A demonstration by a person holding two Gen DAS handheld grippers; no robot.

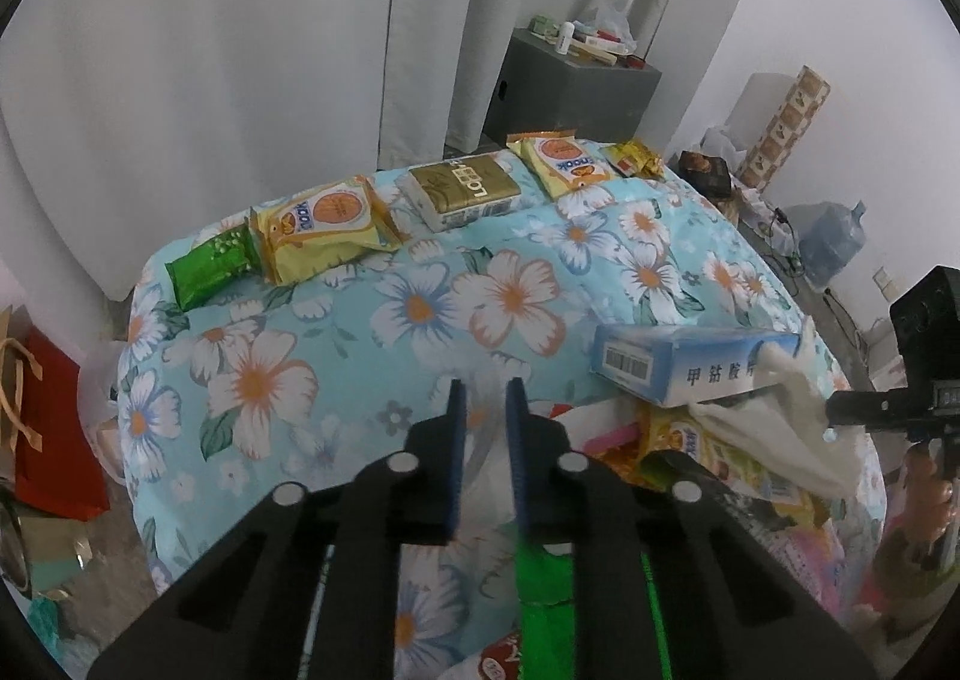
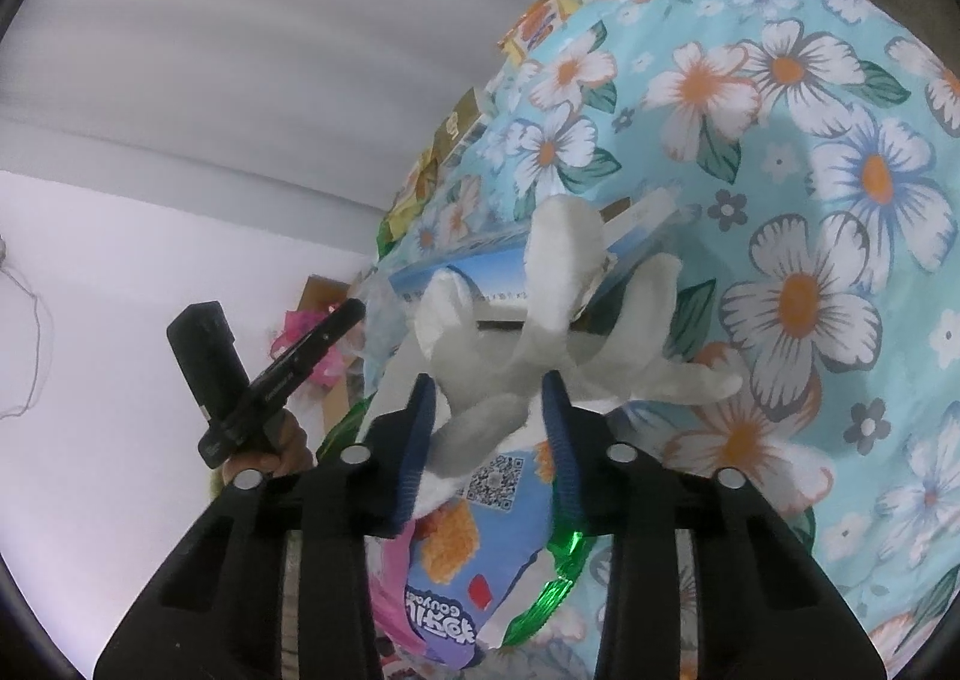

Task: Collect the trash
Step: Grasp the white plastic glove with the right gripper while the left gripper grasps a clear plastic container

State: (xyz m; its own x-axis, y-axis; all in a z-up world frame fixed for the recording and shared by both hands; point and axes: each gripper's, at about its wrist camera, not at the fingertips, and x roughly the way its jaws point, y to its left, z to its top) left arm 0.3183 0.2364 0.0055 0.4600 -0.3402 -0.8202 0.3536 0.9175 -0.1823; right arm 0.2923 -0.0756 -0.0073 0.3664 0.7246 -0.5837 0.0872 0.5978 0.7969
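My right gripper [image 2: 487, 401] is open, with a crumpled white tissue [image 2: 540, 320] lying loose between its blue fingers. The tissue also shows in the left wrist view [image 1: 774, 428], hanging off a blue and white box [image 1: 678, 365] that lies on the floral table [image 1: 420, 308]. Under the right gripper lies a blue snack wrapper [image 2: 480, 548] on green foil [image 2: 558, 566]. My left gripper [image 1: 485, 389] is open and empty above the cloth, left of the box. At the table's far edge lie a green packet [image 1: 207, 266], two yellow snack packs [image 1: 324, 224] and a gold pack [image 1: 462, 188].
A pile of wrappers [image 1: 708, 458] sits at the near right under the box. A grey cabinet [image 1: 570, 92] with clutter stands behind the table. A red bag [image 1: 48, 428] is on the floor at left. A water jug [image 1: 831, 242] stands at right. White curtains hang behind.
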